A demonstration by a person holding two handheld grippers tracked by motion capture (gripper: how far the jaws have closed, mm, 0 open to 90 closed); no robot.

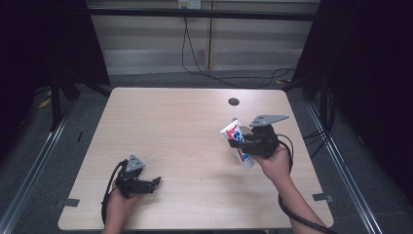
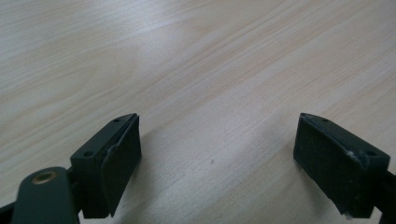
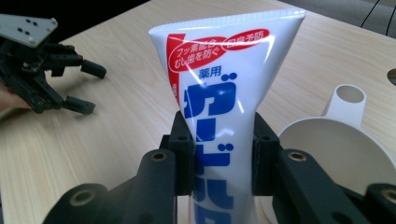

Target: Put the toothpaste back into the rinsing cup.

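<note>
A white toothpaste tube with red and blue print stands upright between the jaws of my right gripper, which is shut on it. In the high view that tube hangs tilted above the table's right half, held by the right gripper. A white cup with a round handle sits just behind the tube, and a sliver of it peeks out beside the tube in the high view. My left gripper rests near the front left edge, jaws wide open with bare wood between its pads.
The wooden table has a dark round hole near its far edge. Black cables run over the floor behind it. Metal rails flank both sides. The left gripper lies far left in the right gripper view.
</note>
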